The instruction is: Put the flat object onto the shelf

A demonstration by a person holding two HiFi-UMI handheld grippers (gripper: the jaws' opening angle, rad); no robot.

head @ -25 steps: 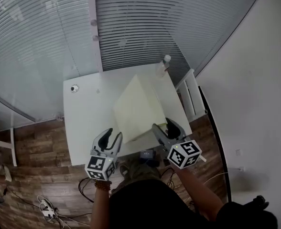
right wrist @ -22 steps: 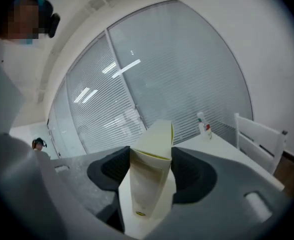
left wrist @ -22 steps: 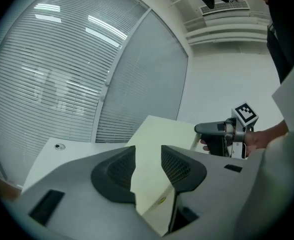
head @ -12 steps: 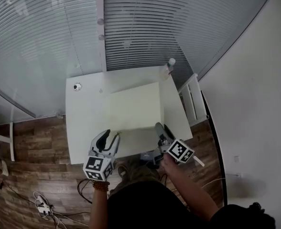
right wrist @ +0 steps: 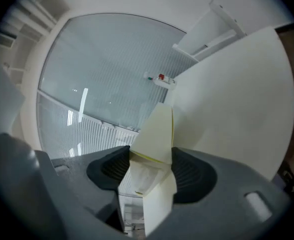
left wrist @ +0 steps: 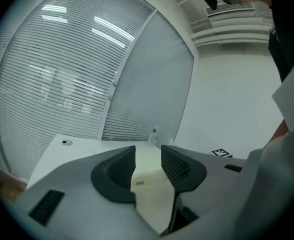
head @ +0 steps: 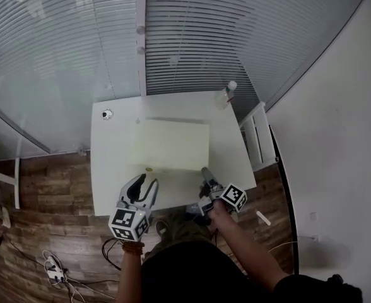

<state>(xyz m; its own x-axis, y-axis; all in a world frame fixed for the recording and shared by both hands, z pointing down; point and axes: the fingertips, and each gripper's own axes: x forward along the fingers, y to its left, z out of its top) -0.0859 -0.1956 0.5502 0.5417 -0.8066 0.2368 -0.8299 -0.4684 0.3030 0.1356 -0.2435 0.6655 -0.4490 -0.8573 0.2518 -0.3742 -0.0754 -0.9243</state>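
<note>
Since a second ago the pale yellow flat rectangular board [head: 173, 145] has tipped down from standing on edge to lying nearly flat over the white table [head: 113, 163], and the right gripper [head: 206, 174] has sunk and rolled with it. Both the left gripper [head: 149, 182] and the right one have their jaws clamped on the board's near edge. Around it: clear plastic bottle [head: 228, 92] at far right corner, small round disc [head: 106, 114] at far left, white slatted rack [head: 256, 134] just beside the table's right edge.
</note>
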